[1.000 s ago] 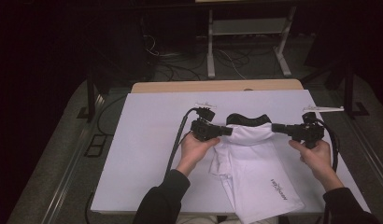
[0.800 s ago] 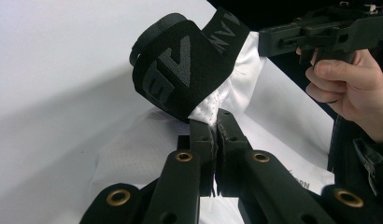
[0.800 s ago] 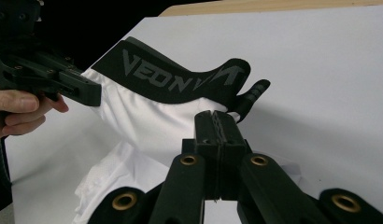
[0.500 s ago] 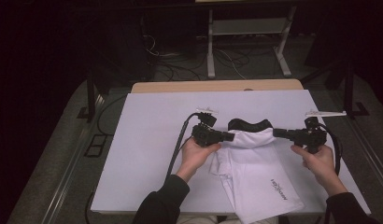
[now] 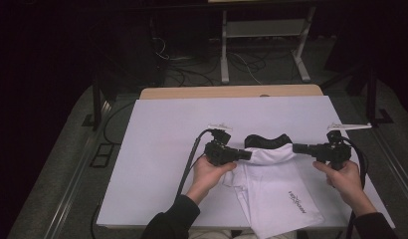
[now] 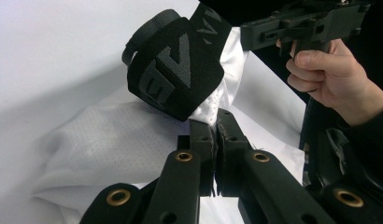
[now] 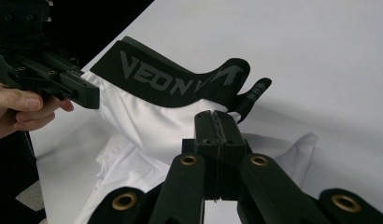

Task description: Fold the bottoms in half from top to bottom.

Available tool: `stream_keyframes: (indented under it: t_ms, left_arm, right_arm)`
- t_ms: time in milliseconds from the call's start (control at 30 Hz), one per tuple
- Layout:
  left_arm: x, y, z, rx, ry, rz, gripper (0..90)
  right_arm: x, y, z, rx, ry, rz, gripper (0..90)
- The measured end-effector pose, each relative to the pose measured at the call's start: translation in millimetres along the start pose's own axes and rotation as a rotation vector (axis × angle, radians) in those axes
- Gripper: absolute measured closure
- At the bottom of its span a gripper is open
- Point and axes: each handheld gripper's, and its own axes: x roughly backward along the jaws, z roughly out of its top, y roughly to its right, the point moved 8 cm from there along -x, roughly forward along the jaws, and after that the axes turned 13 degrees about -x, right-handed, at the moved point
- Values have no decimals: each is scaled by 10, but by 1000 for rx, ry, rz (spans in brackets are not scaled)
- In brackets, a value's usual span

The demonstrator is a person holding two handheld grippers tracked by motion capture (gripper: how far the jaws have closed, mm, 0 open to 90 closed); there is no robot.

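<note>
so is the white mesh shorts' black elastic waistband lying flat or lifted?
Lifted: black elastic waistband arches off the white table, pinched at each end by left gripper and right gripper.

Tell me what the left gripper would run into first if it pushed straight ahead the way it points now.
Most likely the black waistband of the white shorts it is clamped on: the band sits just beyond the left gripper. Farther along that line is the right gripper, though depth is hard to judge.
</note>
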Motion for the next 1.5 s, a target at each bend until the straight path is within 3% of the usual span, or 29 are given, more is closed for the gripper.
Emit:
stream_keyframes:
  t_ms: [467, 1233, 1500]
  left_arm:
    - [-9, 104, -146, 25, 5, -40, 861]
    - [-98, 411, -395, 38, 23, -98, 862]
    - [-116, 499, -492, 65, 35, -117, 865]
  right_arm:
    - [8, -5, -125, 3, -43, -2, 883]
    - [114, -20, -342, -3, -83, 1, 883]
    - [130, -32, -412, -5, -102, 3, 883]
